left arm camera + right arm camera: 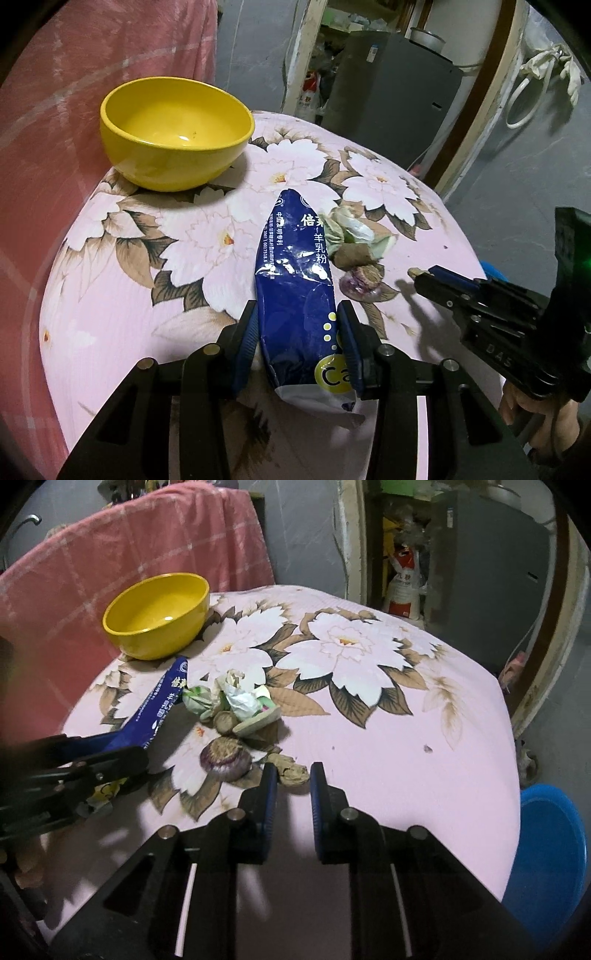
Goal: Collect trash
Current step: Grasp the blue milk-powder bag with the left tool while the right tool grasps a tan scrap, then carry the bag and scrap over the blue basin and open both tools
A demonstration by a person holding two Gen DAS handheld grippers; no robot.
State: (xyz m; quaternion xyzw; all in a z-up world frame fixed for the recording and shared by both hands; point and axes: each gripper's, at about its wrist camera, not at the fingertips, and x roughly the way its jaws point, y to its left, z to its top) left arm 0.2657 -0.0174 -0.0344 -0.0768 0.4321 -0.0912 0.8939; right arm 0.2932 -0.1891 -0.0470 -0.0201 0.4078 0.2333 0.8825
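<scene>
The left gripper [297,332] is clamped on the near end of a glossy blue pouch [295,280], crinkled foil with white print, whose long axis runs straight away from the jaws toward a smooth yellow bowl [177,133] at the far edge of the table. The right gripper [293,786] has its jaws apart, with a small knobbly brown scrap [291,770] lying at its fingertips, unpinched. Between the two, on the pink flowered cloth [406,746], sit crumpled wrappers [236,698] and a purple onion end [225,762]; a blue bin [550,853] stands beside the table.
</scene>
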